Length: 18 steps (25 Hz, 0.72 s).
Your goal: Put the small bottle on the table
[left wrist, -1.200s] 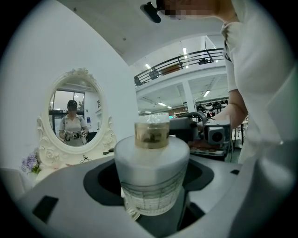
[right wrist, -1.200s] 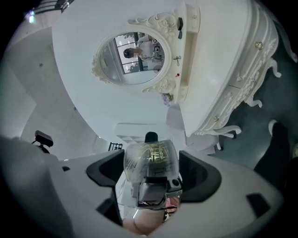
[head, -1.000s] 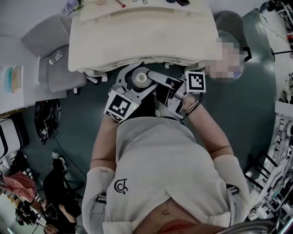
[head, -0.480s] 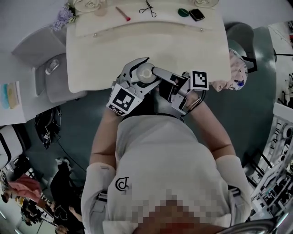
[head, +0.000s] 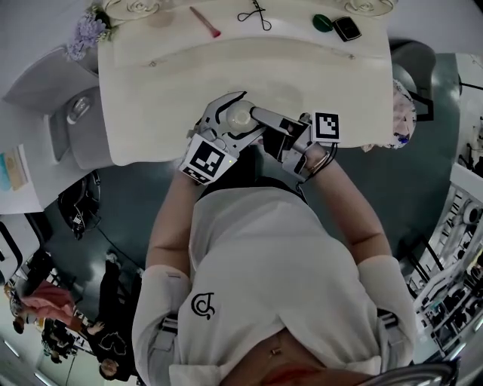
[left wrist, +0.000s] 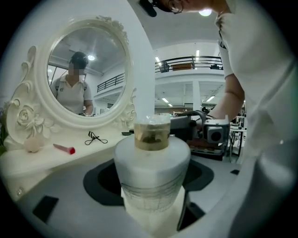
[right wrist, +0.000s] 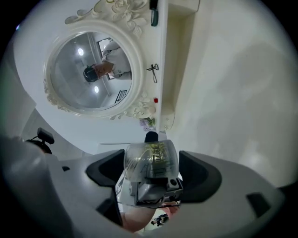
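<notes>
The small bottle point(head: 240, 117), white with a gold neck and a clear end, hangs over the front edge of the cream dressing table point(head: 317, 71). My left gripper point(head: 234, 113) is shut round its white body point(left wrist: 151, 162). From the right, my right gripper point(head: 260, 119) reaches in, and its pads press on the bottle's clear patterned part point(right wrist: 151, 160). In the left gripper view the bottle stands upright between the jaws, with the right gripper's body point(left wrist: 212, 135) close behind it. I cannot tell whether the bottle touches the table top.
At the table's back lie a pink-red stick point(head: 205, 21), a black wire clip point(head: 253, 13), a dark green piece point(head: 323, 22) and a black case point(head: 347, 29). An ornate white mirror point(left wrist: 81, 69) stands behind. A grey chair point(head: 72, 121) is left, a patterned stool point(head: 404, 105) right.
Both grippers have carried the bottle forward, from in front of the table's edge to over its front part. Both keep their hold.
</notes>
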Available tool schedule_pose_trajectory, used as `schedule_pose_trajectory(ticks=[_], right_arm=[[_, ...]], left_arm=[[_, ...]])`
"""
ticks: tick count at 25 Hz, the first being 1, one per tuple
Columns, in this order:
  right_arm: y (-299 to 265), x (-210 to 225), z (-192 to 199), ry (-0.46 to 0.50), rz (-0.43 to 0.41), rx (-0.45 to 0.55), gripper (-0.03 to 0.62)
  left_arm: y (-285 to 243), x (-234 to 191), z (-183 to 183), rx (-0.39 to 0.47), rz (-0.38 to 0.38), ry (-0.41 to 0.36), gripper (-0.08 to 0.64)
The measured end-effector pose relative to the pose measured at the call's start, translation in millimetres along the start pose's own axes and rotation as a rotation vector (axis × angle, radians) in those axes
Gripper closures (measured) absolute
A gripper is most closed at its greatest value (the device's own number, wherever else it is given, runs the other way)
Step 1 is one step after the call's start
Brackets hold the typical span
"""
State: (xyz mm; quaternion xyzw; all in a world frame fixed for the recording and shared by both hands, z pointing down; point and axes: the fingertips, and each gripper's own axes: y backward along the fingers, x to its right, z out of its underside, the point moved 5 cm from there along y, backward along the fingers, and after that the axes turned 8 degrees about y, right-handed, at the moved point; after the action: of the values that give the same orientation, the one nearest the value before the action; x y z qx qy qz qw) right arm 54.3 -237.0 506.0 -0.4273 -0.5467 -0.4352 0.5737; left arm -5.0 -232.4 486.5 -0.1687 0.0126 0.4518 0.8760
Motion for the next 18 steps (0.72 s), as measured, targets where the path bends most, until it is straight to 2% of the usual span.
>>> schedule_pose_trajectory(ticks=[4, 8, 13, 18], right_arm=[[-2.6, 21.2, -6.5, -0.015, 0.012, -0.005, 0.225], [-3.8, 35.5, -13.6, 0.064, 0.041, -0.028, 0.242], [1.5, 54.2, -21.6, 0.1, 0.119, -0.014, 0.251], [6.5, 59.8, -25.9, 0.133, 0.178, 0.001, 0.326]], left_arm=[[-8.0, -10.6, 21.8, -0.047, 0.006, 0.008, 0.212], [-12.8, -15.9, 40.3, -0.076, 0.011, 0.013, 0.212], [-24.4, -21.4, 58.7, -0.137, -0.007, 0.022, 0.212], [-32.0, -23.2, 70.0, -0.211, -0.017, 0.003, 0.212]])
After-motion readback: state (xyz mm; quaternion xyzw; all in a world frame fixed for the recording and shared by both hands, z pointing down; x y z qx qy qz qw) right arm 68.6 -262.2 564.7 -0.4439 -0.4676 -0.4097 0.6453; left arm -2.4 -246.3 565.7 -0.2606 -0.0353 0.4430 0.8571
